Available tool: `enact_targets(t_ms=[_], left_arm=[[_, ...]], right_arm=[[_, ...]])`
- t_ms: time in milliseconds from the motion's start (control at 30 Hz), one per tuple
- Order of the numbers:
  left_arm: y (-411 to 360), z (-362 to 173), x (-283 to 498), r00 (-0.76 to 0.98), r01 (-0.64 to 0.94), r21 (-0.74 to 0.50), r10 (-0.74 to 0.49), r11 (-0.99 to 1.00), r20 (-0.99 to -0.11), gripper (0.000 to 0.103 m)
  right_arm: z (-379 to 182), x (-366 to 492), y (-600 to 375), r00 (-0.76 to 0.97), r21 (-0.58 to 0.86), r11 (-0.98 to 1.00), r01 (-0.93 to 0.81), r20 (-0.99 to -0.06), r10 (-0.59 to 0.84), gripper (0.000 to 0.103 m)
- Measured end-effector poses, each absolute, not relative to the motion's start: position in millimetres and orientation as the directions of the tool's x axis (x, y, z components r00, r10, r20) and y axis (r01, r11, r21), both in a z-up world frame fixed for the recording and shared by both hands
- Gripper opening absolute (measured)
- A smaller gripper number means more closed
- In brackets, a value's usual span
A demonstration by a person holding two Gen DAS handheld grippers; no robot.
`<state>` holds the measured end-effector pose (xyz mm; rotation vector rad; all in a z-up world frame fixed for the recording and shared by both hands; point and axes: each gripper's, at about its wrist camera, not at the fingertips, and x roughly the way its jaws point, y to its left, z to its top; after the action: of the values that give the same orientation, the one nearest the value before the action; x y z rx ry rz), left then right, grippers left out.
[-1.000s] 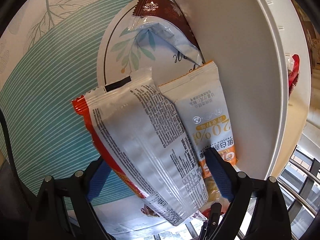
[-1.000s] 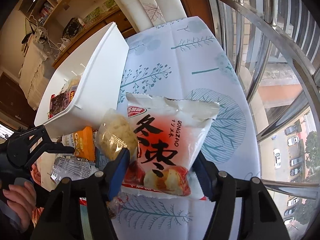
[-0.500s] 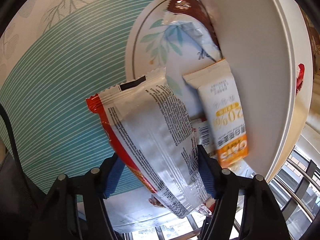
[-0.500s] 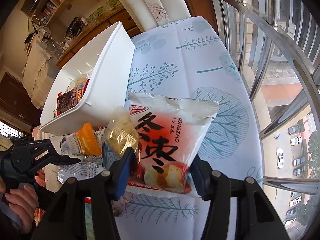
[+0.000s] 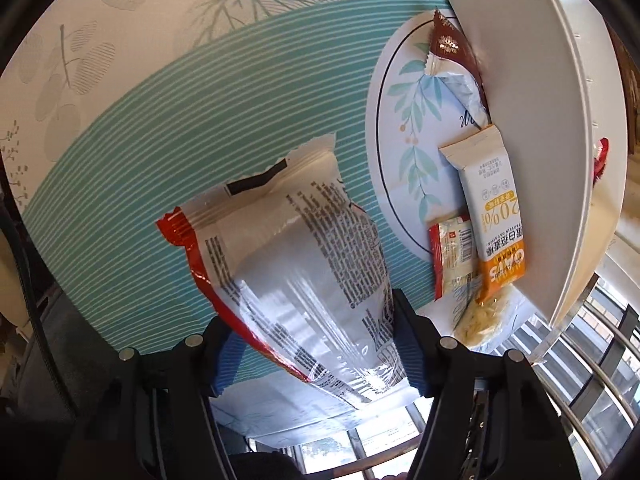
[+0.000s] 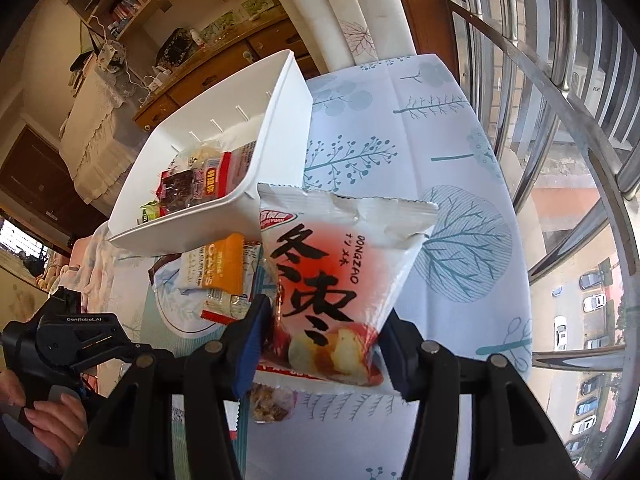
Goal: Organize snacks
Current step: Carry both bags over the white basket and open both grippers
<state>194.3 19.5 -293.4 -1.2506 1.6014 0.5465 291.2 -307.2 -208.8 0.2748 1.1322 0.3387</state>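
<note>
Low in the left wrist view, my left gripper [image 5: 316, 344] has its blue pads closing on a silver foil snack bag with a red edge and printed back [image 5: 296, 276]; the right pad presses the bag's side, the left one sits at the red seam, and I judge the bag held clear of the teal striped tablecloth [image 5: 120, 184]. Low in the right wrist view, my right gripper [image 6: 324, 344] is clamped across a white and red pouch with bold black characters [image 6: 340, 280], raised above the table; the white plastic bin [image 6: 288, 128], already holding several packets, sits at upper left of that frame.

Both holds are near the bottom edge of slick, puffy film; either bag could slide out or swing against the bin's wall on the way in. An orange and white oat bar wrapper [image 5: 496, 216] lies against the bin's outer wall, easy to knock.

Most of the bin's interior is out of sight in the left view; small print is unreadable.
</note>
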Motion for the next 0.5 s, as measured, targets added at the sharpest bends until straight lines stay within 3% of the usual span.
enact_targets(t_ms=[500], left_arm=[[70,-202,187,0.037,-0.787,-0.28,-0.411,0.55,-0.911,0.064]], right_arm=[[-158,273,-265,0.443,0.365,0.895,-0.256,-0.779,0.444,0.053]])
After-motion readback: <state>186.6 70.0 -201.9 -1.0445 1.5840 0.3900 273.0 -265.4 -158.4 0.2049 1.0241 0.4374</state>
